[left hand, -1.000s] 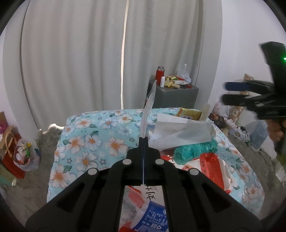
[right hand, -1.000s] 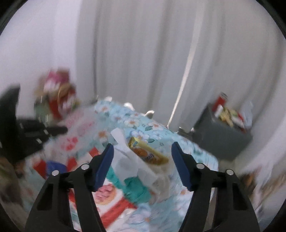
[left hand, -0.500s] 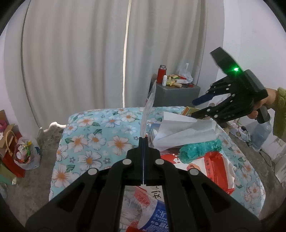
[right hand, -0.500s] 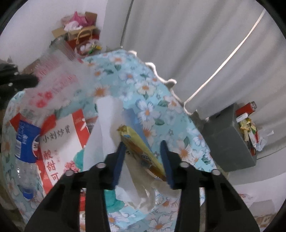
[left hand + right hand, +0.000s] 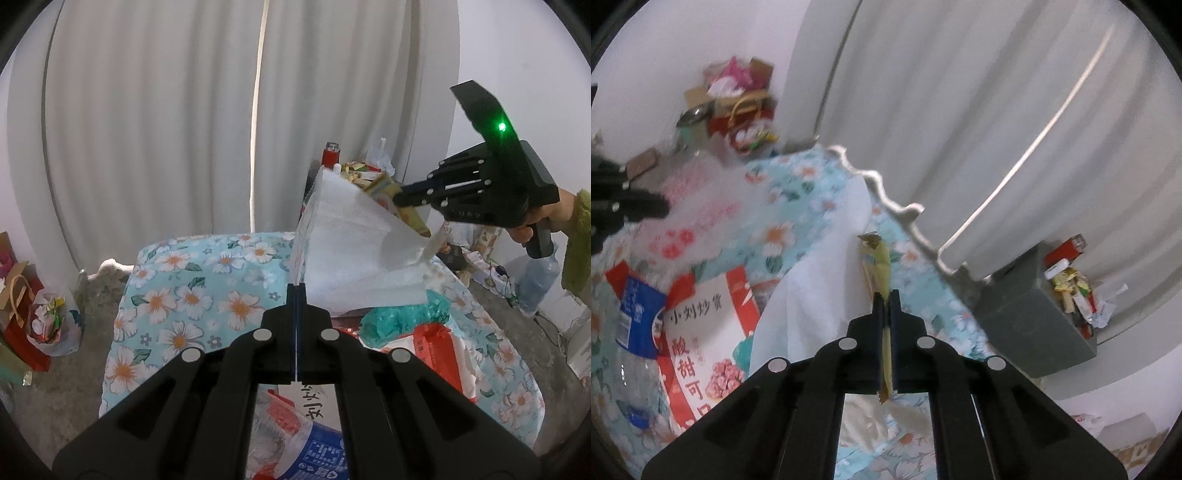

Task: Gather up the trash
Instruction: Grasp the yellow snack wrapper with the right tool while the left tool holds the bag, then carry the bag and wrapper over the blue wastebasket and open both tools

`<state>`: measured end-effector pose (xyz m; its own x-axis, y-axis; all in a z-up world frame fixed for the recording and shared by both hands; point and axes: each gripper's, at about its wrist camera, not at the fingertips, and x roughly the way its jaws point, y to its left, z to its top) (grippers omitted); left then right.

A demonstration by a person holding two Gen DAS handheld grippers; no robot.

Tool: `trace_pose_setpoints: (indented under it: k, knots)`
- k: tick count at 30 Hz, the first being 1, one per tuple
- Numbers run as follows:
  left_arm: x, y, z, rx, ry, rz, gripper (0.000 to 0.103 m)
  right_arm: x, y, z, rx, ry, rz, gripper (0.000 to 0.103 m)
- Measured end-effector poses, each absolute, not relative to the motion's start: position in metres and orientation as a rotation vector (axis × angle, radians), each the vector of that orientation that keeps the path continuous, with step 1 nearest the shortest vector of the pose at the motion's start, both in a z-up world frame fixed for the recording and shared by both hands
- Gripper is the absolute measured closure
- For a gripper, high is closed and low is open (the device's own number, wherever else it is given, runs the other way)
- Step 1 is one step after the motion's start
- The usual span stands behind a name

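Note:
My left gripper (image 5: 296, 290) is shut on the edge of a clear plastic bag (image 5: 308, 206) with red print, which stands up from its tips; the right wrist view shows this bag (image 5: 698, 206) spread out from that gripper (image 5: 663, 208). My right gripper (image 5: 884, 295) is shut on a yellow snack wrapper (image 5: 881, 258), held above the table. From the left wrist view, that gripper (image 5: 397, 199) holds the wrapper (image 5: 413, 218) at the top of a raised white sheet (image 5: 354, 254). A person's hand (image 5: 535, 225) holds it.
On the floral-cloth table (image 5: 192, 295) lie a red-and-white snack bag (image 5: 701, 332), a blue-labelled plastic bottle (image 5: 635, 321) and a teal crumpled bag (image 5: 402, 317). A grey cabinet (image 5: 1034, 325) with a red flask (image 5: 330, 155) stands behind. Bags (image 5: 48, 317) sit on the floor at left.
My right gripper came down over the yellow wrapper, shut on it and lifted it; the white sheet rose beside it. My left gripper kept still, shut on the clear bag.

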<state>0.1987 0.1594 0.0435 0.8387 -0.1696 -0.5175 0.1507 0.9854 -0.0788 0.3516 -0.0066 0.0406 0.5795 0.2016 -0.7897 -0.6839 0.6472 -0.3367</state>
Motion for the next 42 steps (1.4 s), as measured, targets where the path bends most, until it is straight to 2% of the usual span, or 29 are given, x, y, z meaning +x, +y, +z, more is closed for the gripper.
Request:
trace_pose_setpoints:
  k: [7,14,20,26,34,42]
  knots:
    - [0.193,0.158,0.053,-0.034,0.525,-0.173,0.103,0.333,-0.021,0.072,-0.704,0.692,0.457,0.100]
    - [0.184,0.156,0.062,-0.045,0.498,-0.189,0.103,0.275,-0.045,0.094,-0.742,0.615,0.377,0.100]
    - [0.171,0.145,0.069,-0.075,0.494,-0.249,0.103,0.200,-0.087,0.098,-0.507,0.604,0.298,0.100]
    - [0.154,0.114,0.075,-0.104,0.518,-0.369,0.103,0.128,-0.121,0.075,-0.278,0.633,0.184,0.100]
    - [0.143,0.014,0.078,-0.088,0.560,-0.648,0.103,0.045,-0.207,0.065,0.021,0.633,-0.116,0.100]
    - [0.163,-0.140,0.064,0.032,0.696,-0.906,0.103,-0.012,-0.314,0.034,0.241,0.608,-0.455,0.100]
